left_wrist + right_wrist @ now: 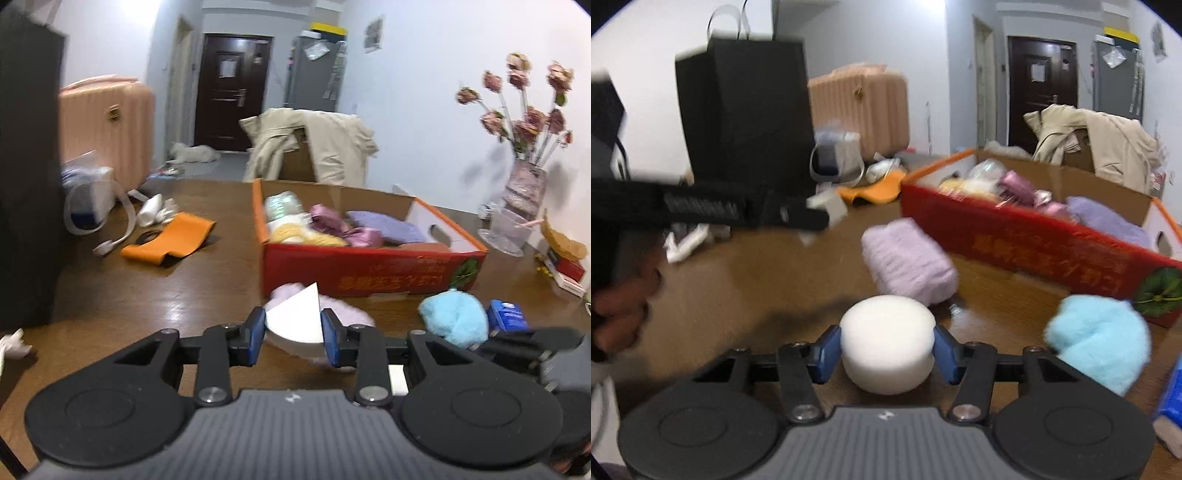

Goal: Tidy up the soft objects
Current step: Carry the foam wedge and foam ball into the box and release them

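Left tongs (pixel 293 332): jaws partly closed, blue pads pinching a white foam wedge (pixel 295 319) on its two flat sides, point facing away from the tongs. In the right wrist view the same tongs (pixel 816 218) show as a blurred dark bar reaching in from the left, white piece at the tip, hand (pixel 620 306) behind it.

Red cardboard box (pixel 369 269) sits ahead of the left tongs and slightly right, long side facing them, open top. It already holds yellow, pink and purple soft items. Between wedge and box wall lies a lilac plush roll (pixel 343 314), just beyond the pads and partly hidden by the wedge. So the wedge has to clear both the roll and the near wall before it drops.

Right tongs (pixel 886 354): about half spread, pads pressed on either side of a white foam puck (pixel 888 347), flat face up. Can't tell whether the puck is lifted or resting on the bench (pixel 738 280). From these tongs the box (pixel 1034 243) lies ahead-right, its long axis running diagonally away to the right. The lilac roll (pixel 908 258) is straight ahead, close; a light-blue fluffy ball (pixel 1100 339) is to the right, just beside the box corner.

My read: both tongs are loaded, the box is next, and the right set is nearer the box's near corner.
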### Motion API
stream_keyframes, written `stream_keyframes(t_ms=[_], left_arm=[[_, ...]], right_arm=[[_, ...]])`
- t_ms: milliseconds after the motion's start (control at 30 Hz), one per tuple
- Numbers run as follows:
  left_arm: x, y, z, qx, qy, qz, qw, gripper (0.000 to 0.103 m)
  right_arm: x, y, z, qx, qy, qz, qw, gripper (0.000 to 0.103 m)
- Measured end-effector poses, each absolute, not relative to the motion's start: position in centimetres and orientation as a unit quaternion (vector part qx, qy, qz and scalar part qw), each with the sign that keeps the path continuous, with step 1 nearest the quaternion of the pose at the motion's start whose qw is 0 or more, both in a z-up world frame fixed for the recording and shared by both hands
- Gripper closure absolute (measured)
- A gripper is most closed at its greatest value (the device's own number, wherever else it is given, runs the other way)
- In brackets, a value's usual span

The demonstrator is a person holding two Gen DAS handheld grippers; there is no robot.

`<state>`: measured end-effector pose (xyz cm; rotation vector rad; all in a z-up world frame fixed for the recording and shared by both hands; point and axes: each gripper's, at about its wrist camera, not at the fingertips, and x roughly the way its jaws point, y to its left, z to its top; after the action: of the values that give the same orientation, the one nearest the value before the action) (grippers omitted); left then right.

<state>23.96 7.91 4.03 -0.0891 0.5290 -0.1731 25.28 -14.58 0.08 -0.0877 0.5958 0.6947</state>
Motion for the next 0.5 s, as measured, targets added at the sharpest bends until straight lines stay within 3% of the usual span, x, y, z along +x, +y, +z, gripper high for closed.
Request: stream_keyframes(t_ms=[200, 400, 500], left_arm=[[29.6, 3.0, 7.4, 0.047, 0.214, -0.149, 0.964, 0.069], [41.0, -1.0, 5.8, 0.134, 0.288, -0.135, 0.939, 0.069], [45.2, -1.4, 4.3, 0.114, 0.338, -0.137, 0.924, 0.065]], right_arm=[[30.0, -20.2, 6.6, -0.078, 0.213, 0.268, 0.936, 0.049], [44.1, -20.5, 8.9, -0.089, 0.256, 0.240, 0.932, 0.049], [50.4, -18.7, 7.8, -0.075, 0.296, 0.246, 0.920, 0.049]])
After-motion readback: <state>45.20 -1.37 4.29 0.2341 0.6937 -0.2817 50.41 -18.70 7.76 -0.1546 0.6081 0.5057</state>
